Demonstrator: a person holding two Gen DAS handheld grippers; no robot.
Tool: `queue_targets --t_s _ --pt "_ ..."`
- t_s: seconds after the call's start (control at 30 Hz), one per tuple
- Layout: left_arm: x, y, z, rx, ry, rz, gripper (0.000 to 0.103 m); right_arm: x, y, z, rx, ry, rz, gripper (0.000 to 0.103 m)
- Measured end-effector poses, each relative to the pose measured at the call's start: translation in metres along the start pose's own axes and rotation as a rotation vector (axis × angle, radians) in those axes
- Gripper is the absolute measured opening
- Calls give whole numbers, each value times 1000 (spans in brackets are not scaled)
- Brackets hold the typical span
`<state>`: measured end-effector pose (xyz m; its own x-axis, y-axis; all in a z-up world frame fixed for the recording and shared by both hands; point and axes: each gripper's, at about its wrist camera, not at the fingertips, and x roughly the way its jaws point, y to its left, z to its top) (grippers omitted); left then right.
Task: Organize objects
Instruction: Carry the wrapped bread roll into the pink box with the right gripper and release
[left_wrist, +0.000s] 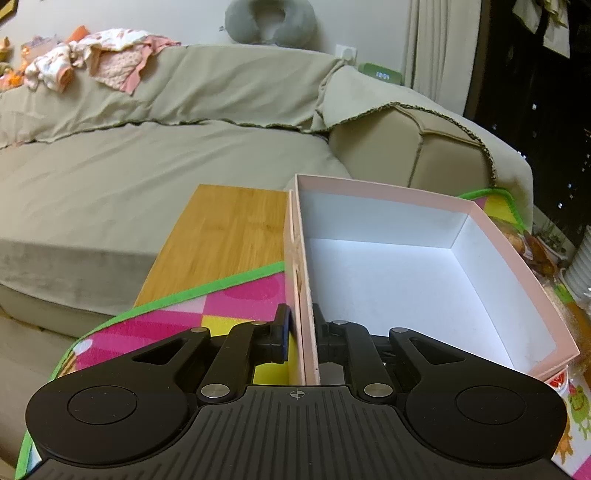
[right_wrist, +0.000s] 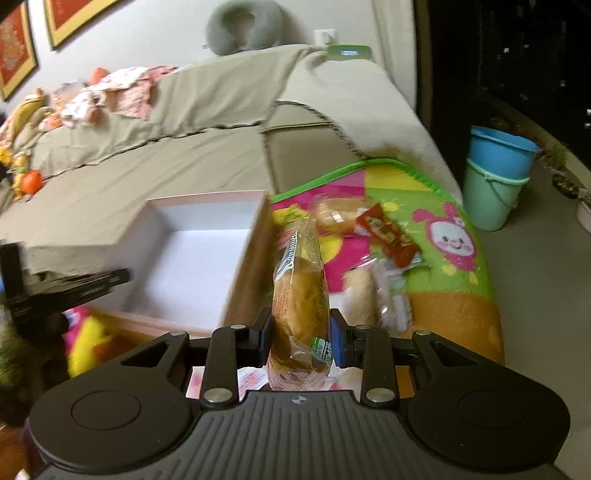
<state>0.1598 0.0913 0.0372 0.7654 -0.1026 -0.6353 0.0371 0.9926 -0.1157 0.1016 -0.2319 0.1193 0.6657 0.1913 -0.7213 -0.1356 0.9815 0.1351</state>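
The near wall of the pink box (left_wrist: 308, 295) is clamped between the jaws of the left gripper (left_wrist: 300, 332); the box is seen empty, white inside, on the colourful mat (right_wrist: 450, 236). A wrapped bread roll (right_wrist: 301, 295) is gripped by the right gripper (right_wrist: 300, 334), just to the right of the box. More wrapped snacks (right_wrist: 384, 236) are lying on the mat beyond the roll, to the right of the box.

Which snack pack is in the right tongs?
The clear-wrapped bun, upright between the right tongs, pads pressing its sides. The red packet and the other wrapped buns lie on the mat beyond.
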Motion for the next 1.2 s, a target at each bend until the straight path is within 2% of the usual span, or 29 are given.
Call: queue_targets --t_s 0.1,0.2,0.33,0.37,0.43,0.5,0.63,0.77,0.9,1.07,1.2 --pt "0 0 0 5 1 -1 13 -15 19 3 -26 -1 50 30" --pt "-1 0 -1 5 1 -4 13 -15 40 21 -11 -26 138 30" --pt "-1 0 -1 -3 3 -3 13 0 78 59 13 -134 235 31" --pt "-2 0 -1 -4 3 -2 13 8 89 70 19 -154 267 36" --pt "-2 0 -2 0 -3 -3 13 27 109 84 14 -180 238 40" --pt "-3 0 -5 3 -9 -1 13 41 119 86 6 -172 197 40" --pt "-5 -3 -7 6 -14 1 13 37 97 61 11 -181 187 41" --pt "-6 -2 -7 -7 -12 0 13 27 52 23 20 -192 58 51" --pt "-6 -1 -8 -3 -19 -2 13 29 19 -17 38 -128 -29 51" --pt "-7 0 -8 1 -14 -10 14 38 12 -63 23 -64 -72 64" --pt "-7 0 -8 0 -14 -11 14 52 25 -79 -47 -39 -81 70"
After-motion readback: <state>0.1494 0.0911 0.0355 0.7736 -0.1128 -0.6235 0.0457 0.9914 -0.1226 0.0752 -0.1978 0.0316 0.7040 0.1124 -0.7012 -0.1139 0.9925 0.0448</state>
